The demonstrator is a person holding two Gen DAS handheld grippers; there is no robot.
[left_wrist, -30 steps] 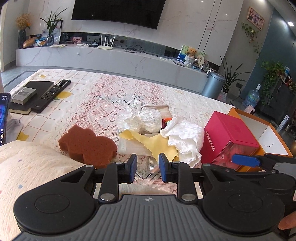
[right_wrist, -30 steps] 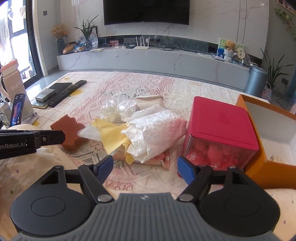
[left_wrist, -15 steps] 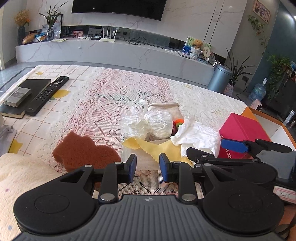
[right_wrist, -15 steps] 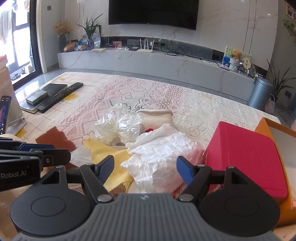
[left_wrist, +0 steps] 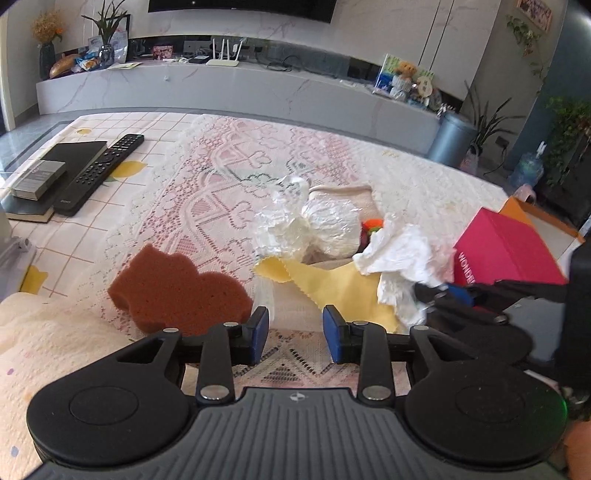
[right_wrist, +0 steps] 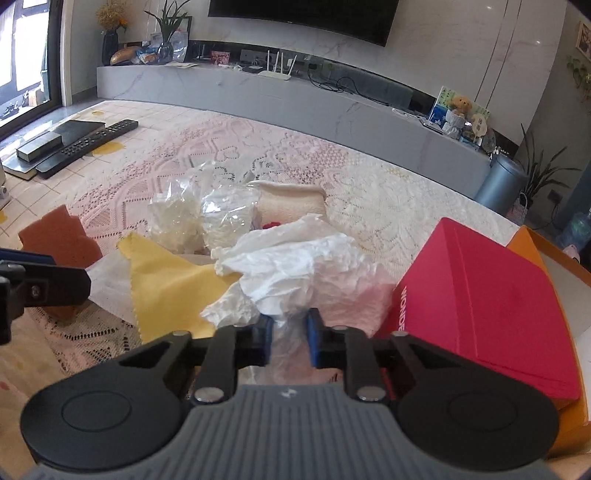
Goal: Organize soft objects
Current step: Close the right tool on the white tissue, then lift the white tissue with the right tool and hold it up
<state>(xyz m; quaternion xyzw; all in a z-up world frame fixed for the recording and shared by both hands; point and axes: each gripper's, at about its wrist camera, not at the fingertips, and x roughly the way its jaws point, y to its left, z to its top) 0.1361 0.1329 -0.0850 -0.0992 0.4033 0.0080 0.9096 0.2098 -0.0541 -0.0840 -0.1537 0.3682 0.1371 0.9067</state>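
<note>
Crumpled white bag (right_wrist: 299,266) sprawls leftward, lengthwise

This was a home living room; a wall-mounted television (right_wrist: 299,16) hung above a long marble media console (right_wrist: 258,96); a remote control (left_wrist: 101,173) lay on the lace-covered tabletop (left_wrist: 221,177); potted plants (right_wrist: 535,173) stood nearby.

We read white capital letters running up the near side face of the red box (right_wrist: 476,306): "WONDE" shows in the right wrist view before the hand-held gripper body cuts it off, and only "WONDE" is visible in the left wrist view too (left_wrist: 466,267). On the black remote control (left_wrist: 99,173) a small white word sits at its near end, which looks like "SONY", though it is too small for us to be sure.
</note>
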